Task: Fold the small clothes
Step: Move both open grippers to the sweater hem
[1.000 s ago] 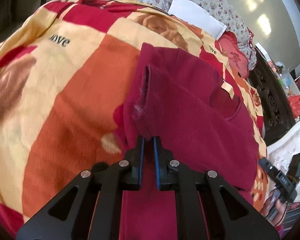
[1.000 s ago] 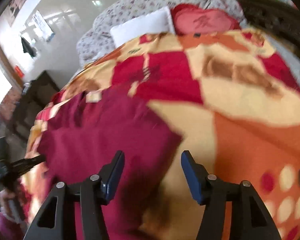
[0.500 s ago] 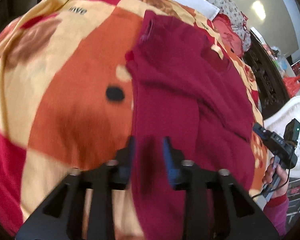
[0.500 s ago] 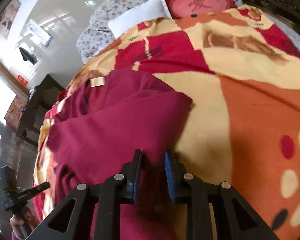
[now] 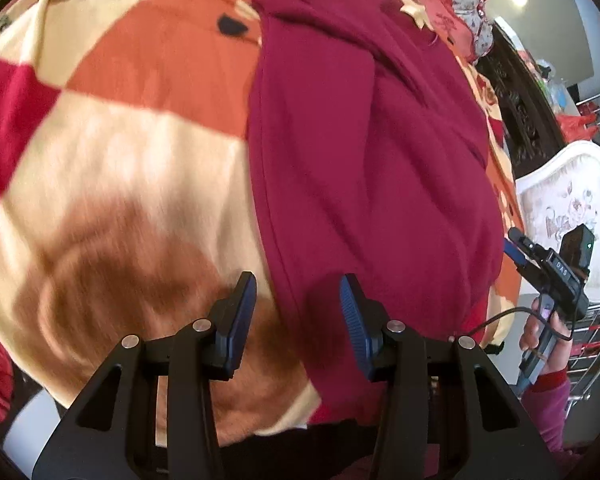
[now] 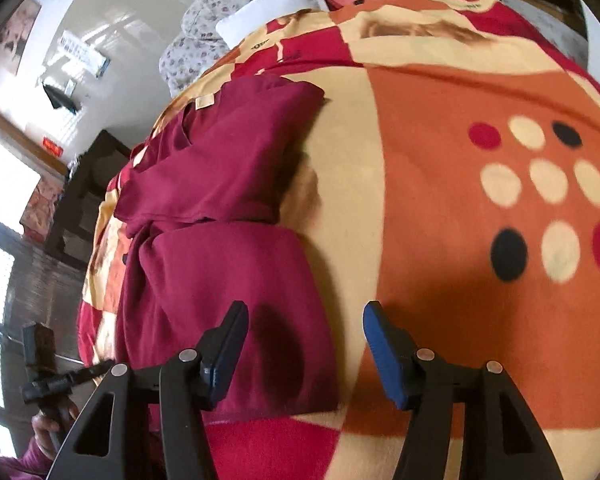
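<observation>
Now both grippers spread, released; maroon garment (image 5: 372, 168) flat on blanket (image 5: 132, 152).

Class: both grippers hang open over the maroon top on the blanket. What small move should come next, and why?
Probably lower the left gripper and close on the top's near hem. Its jaws already straddle that edge, and the top lies long and only partly folded on the blanket.

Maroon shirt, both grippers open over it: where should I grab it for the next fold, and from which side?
Probably the near hem corners of the maroon shirt. Bring the left gripper in over its left edge and the right gripper over its right edge, both from the near end. The shirt lies lengthwise away on the blanket, sides already folded in.
</observation>
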Available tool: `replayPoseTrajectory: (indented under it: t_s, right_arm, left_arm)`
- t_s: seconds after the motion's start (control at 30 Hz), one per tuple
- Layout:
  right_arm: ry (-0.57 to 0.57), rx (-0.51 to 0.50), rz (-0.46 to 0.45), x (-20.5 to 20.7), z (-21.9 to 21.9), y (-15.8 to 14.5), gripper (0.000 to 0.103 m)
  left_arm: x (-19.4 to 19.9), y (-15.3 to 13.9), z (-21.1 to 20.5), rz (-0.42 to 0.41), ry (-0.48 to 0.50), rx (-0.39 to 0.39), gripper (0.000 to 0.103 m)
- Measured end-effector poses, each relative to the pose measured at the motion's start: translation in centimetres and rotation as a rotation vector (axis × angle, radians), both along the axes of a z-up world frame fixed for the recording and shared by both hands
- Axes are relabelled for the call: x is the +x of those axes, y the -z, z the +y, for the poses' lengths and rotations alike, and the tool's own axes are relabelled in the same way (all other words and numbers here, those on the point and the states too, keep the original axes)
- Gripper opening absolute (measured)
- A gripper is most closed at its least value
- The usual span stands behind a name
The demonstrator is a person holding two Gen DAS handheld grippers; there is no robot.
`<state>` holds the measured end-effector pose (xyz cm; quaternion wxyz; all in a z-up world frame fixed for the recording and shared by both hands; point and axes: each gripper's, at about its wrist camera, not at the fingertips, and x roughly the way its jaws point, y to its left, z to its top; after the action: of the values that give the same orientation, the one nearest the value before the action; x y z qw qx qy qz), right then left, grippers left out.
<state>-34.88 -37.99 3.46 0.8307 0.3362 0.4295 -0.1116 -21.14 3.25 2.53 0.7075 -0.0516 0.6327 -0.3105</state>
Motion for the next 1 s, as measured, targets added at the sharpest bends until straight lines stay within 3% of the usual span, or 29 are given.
replayPoseTrajectory:
  t_s: [0.3,0.6,0.63,0.67,0.73,0.77,0.8,1.0]
  right_arm:
    - [0.017,-0.008,-0.003,-1.0,-0.7,0.5,0.062]
    - [-0.016,0.103,-0.056,-0.7,-0.2,2.1,0.062]
    - [-0.03,0.117,-0.068,-0.6,0.1,2.2,0.057]
    - [-0.044,0.119,-0.075,-0.5,0.4,2.2,0.045]
    - [-0.071,0.098,-0.071,-0.1,1.2,2.2,0.031]
    - [-0.077,0.09,-0.067,0.1,1.5,2.2,0.018]
    - [-0.079,0.086,-0.064,0.1,1.7,2.1,0.012]
    - [-0.153,0.111,-0.116,-0.8,4.5,-2.2,0.011]
  left_arm:
    - [-1.0,0.4,-1.4,0.013,0.001,0.003,0.046]
    - [-1.2,0.7,-2.6,0.008,0.006,-0.029,0.048]
    - [-1.2,0.7,-2.7,0.01,0.011,-0.038,0.047]
    - [-1.1,0.8,-2.7,0.013,0.012,-0.048,0.042]
    - [-1.0,1.0,-3.1,0.042,0.023,-0.079,0.015]
    - [-0.9,1.1,-3.2,0.051,0.029,-0.089,0.013]
    - [-0.8,1.0,-3.2,0.052,0.033,-0.094,0.01]
    - [0.5,-2.5,-0.7,0.018,0.083,-0.161,0.007]
